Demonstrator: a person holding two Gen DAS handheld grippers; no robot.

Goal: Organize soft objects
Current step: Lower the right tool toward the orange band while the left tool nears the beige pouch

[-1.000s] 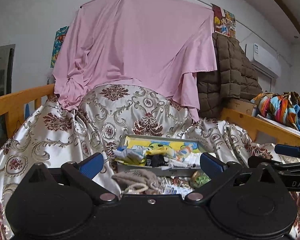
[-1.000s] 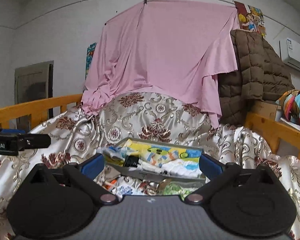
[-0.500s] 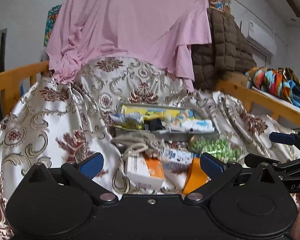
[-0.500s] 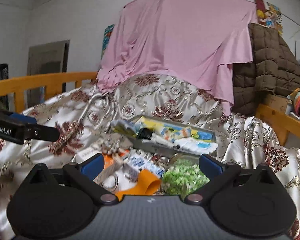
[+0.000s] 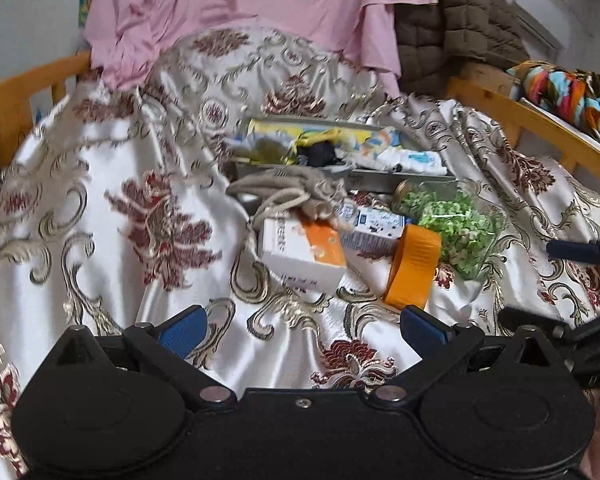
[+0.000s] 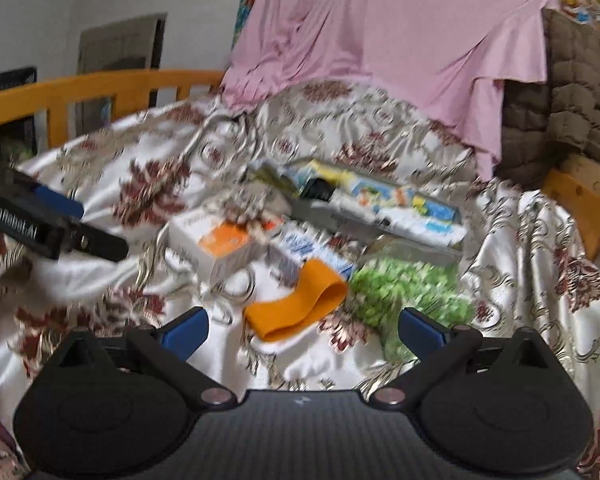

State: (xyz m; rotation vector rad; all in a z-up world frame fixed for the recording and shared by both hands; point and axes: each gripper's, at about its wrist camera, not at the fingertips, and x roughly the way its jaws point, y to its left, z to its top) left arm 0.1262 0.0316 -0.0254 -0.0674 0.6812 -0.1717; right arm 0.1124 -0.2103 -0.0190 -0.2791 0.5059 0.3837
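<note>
A heap of items lies on a floral satin bedspread. A grey tray holds rolled socks and small cloths. In front of it lie a beige drawstring pouch, a white and orange box, a blue and white packet, an orange fabric band and a clear bag of green bits. My left gripper is open, above the spread short of the box. My right gripper is open, just short of the orange band; the left gripper's fingers show at its left.
Orange wooden bed rails run along both sides. A pink sheet hangs at the back beside a brown quilted jacket. Colourful clothes lie beyond the right rail. A door stands at the far left.
Both cameras have tipped downward and moved closer to the heap. The box, orange band and green bag now sit higher and larger in view. Both grippers stay open.
</note>
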